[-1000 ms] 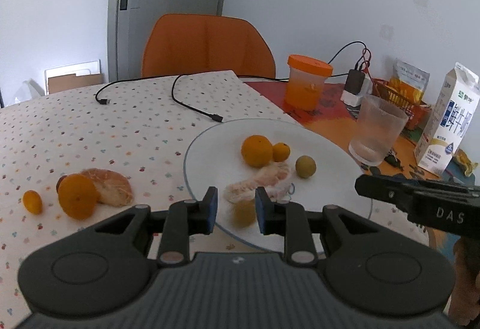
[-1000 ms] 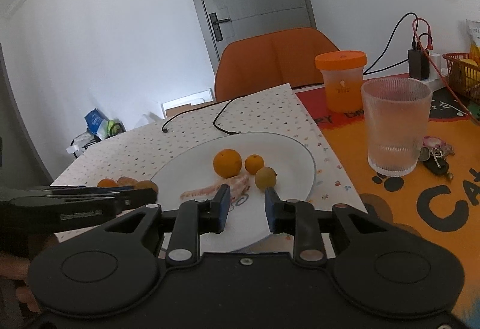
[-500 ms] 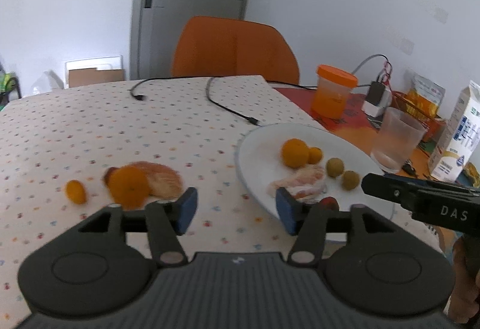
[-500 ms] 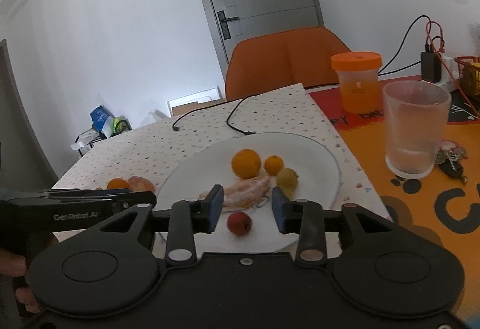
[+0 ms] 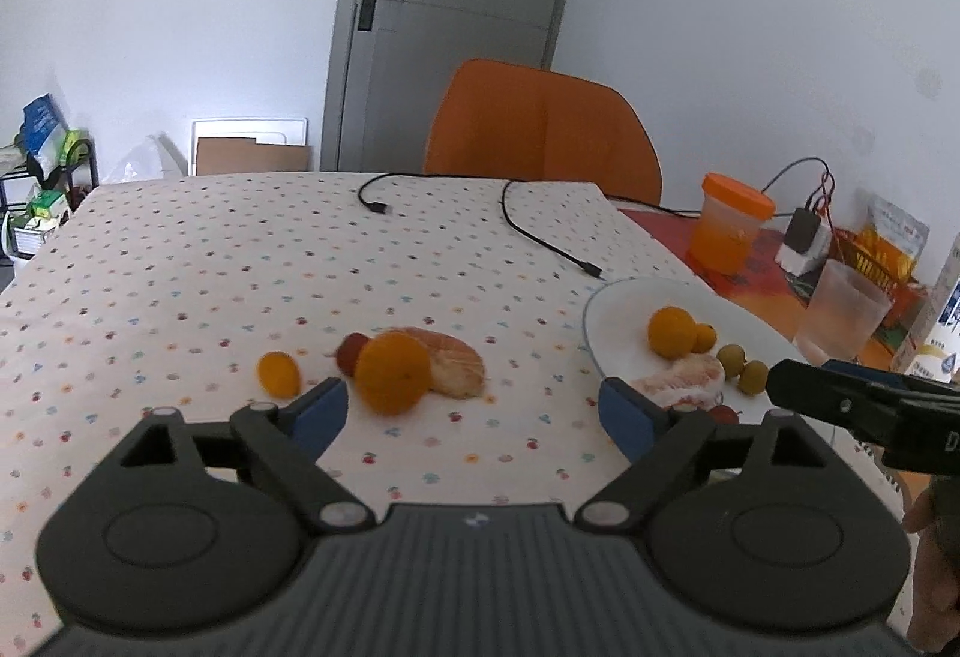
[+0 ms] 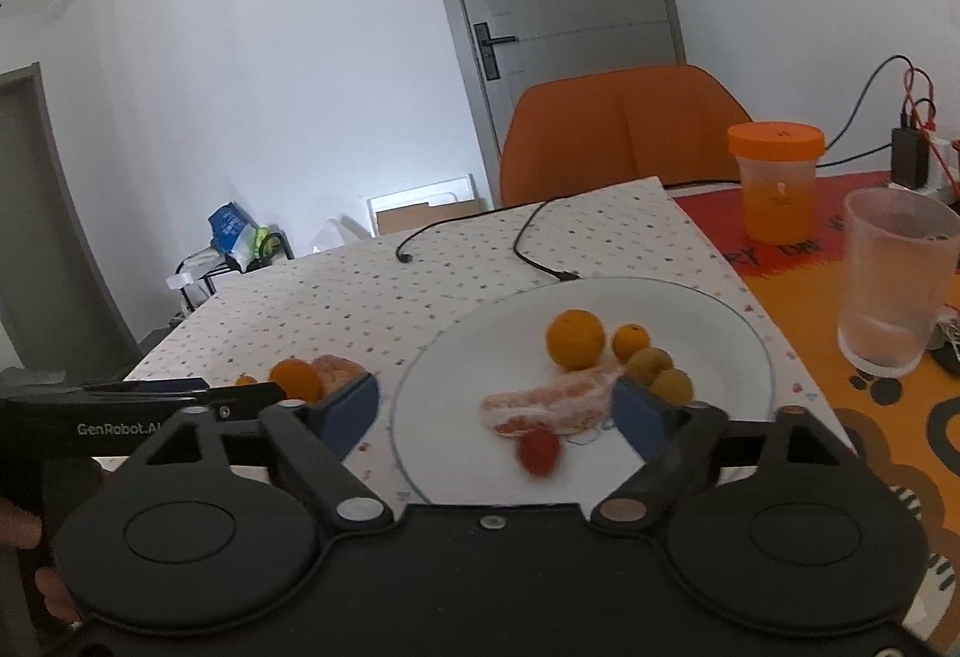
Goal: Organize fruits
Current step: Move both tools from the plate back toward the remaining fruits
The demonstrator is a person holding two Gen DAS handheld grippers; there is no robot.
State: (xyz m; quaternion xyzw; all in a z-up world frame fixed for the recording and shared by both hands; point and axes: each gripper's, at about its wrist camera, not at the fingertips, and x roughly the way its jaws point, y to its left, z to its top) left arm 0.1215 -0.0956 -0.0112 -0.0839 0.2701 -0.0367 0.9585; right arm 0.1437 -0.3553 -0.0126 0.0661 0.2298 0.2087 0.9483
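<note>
Left wrist view: the left gripper (image 5: 474, 408) is spread wide and empty above an orange (image 5: 393, 372) on the cloth (image 5: 180, 267), crowded by a peeled segment (image 5: 456, 369), a red fruit (image 5: 351, 351) and a kumquat (image 5: 279, 374) — closing could knock these rolling. The right gripper (image 6: 495, 411), also wide and empty, hovers over the plate (image 6: 708, 309), which sits near the table edge but has bare room toward its back, though a cup (image 6: 894, 279) stands close beside it.

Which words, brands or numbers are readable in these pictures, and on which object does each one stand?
"GenRobot.AI", white letters, last letters partly hidden, on the side of the left gripper.
"D", a single white letter cut off by the picture edge, on the right gripper.
Large black letters, only fragments such as "RY", on the orange mat: not a whole word.
Print on the milk carton and the snack bag: too blurred to read.
</note>
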